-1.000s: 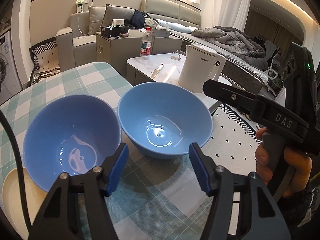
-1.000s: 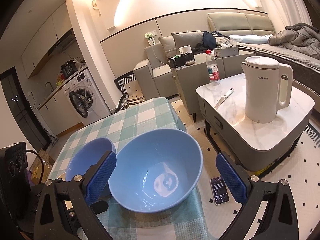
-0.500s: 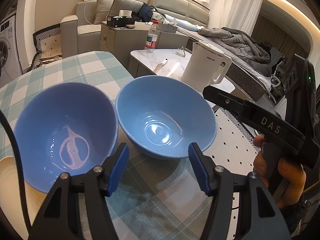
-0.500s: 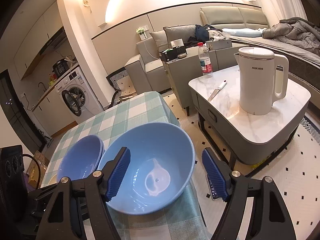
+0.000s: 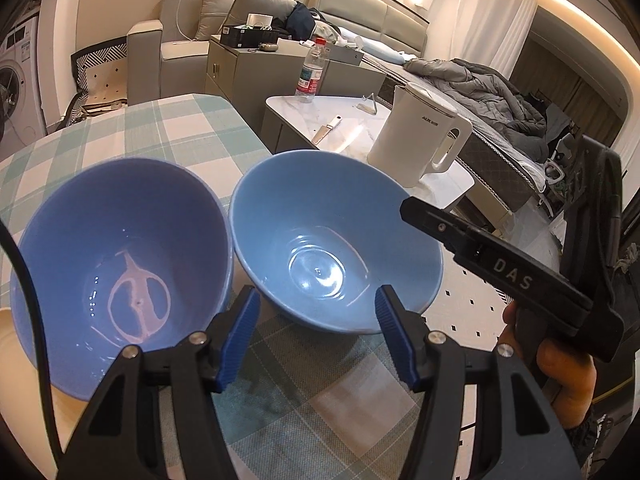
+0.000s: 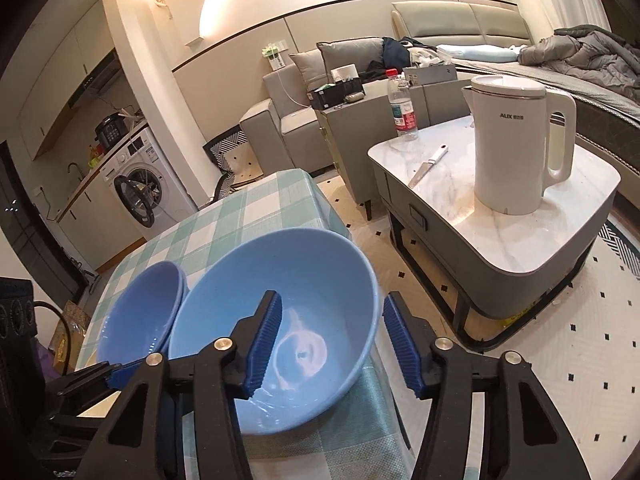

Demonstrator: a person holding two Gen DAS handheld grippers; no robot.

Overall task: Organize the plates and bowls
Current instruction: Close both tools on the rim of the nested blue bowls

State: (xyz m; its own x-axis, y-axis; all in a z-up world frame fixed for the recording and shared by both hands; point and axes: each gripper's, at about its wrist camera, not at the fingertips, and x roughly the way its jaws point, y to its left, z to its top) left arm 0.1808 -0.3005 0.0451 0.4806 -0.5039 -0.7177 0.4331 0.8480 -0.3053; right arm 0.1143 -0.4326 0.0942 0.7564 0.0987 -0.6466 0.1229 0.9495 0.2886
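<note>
Two blue bowls side by side on the checked counter (image 5: 168,132): darker bowl (image 5: 120,248) to the left, lighter bowl (image 5: 336,236) at the counter's right edge, rims almost touching. Right gripper (image 6: 332,336) straddling the lighter bowl's near rim, fingers just closing, not yet pressing. Left gripper (image 5: 316,336) apart, empty, before both bowls.

My left tongs (image 5: 316,334) pointed steeply downward, jaws partly apart with nothing between the blue pads. My right tongs (image 6: 330,346) also tilted down; their jaws had just been closing and stood astride a bowl (image 6: 288,320) rim, pads not visibly pressing. My right hand (image 5: 560,372) gripped its handle.
</note>
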